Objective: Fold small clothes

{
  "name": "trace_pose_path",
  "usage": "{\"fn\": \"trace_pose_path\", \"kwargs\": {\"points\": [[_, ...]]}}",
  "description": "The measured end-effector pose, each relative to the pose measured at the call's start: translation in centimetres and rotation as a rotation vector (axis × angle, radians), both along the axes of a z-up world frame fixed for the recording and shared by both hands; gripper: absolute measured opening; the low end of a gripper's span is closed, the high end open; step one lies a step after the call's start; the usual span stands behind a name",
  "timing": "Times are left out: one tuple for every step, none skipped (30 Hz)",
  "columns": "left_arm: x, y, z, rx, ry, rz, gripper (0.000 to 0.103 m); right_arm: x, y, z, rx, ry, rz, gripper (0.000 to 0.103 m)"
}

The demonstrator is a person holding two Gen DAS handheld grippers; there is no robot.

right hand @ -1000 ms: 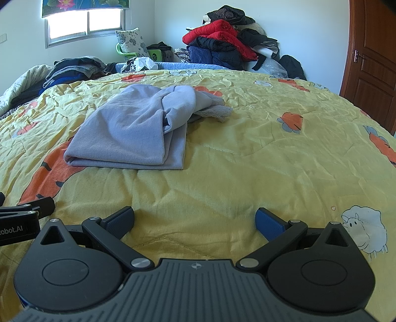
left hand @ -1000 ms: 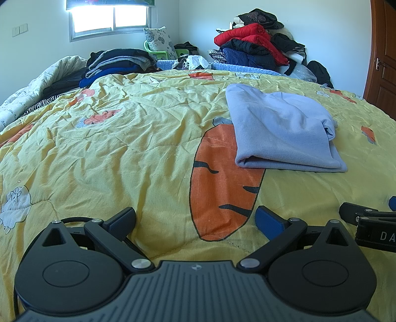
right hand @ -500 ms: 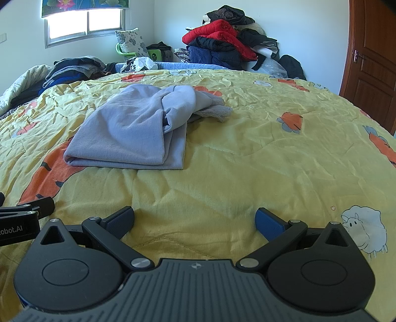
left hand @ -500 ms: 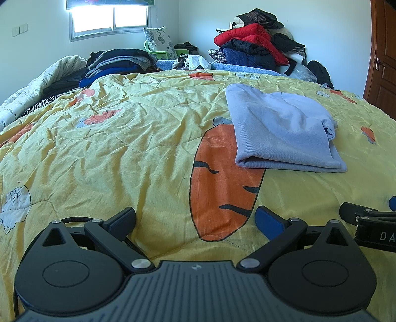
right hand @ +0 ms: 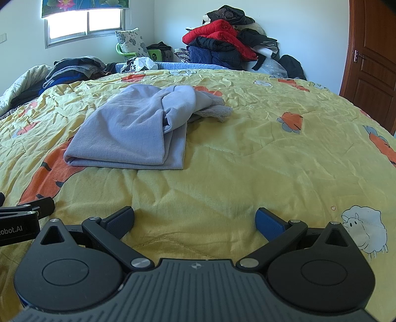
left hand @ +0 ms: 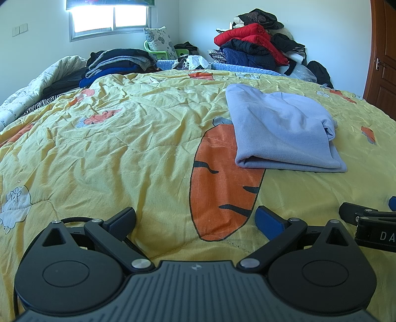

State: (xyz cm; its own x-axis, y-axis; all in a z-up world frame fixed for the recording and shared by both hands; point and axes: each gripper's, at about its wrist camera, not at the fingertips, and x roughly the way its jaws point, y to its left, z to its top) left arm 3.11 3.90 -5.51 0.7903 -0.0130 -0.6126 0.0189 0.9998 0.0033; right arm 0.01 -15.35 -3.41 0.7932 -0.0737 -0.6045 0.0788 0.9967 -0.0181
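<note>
Low in the frame of each wrist view, both tools sit just above a yellow quilt printed with carrots and sheep. Across the bottom of its own view, the left gripper has its jaws spread wide with nothing between them but the big orange carrot print. At the bottom of the other view, the right gripper is likewise spread wide and holds nothing, its blue pads over bare quilt, with a white sheep print just right of it. Right of centre in the left view lies the folded lavender sweater, well apart from both tools, its near edge resting on the top of the carrot. In the right view it sits left of centre, a sleeve bunched on top and a pale grey lacy piece poking out at its far right side. Along the upper edge of the left view, a heap of red and dark jackets sits at upper right, a stack of dark folded clothes at upper left, a bright window above it, and a brown wooden door at the right edge.
</note>
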Motion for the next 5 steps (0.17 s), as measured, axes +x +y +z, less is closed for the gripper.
{"fn": "trace_pose_path", "kwargs": {"points": [[0.00, 0.02, 0.00, -0.002, 0.000, 0.000, 0.103, 0.00, 0.00, 0.00, 0.000, 0.000, 0.000, 0.103], [0.00, -0.05, 0.00, 0.000, 0.000, 0.000, 0.103, 0.00, 0.00, 0.00, 0.000, 0.000, 0.000, 0.103], [0.01, -0.09, 0.00, 0.004, 0.001, 0.001, 0.103, 0.00, 0.00, 0.00, 0.000, 0.000, 0.000, 0.103], [-0.02, -0.03, 0.00, 0.005, 0.001, 0.001, 0.103, 0.00, 0.01, 0.00, 0.000, 0.000, 0.000, 0.103], [0.02, -0.04, 0.00, 0.004, 0.001, 0.001, 0.103, 0.00, 0.00, 0.00, 0.000, 0.000, 0.000, 0.103]]}}
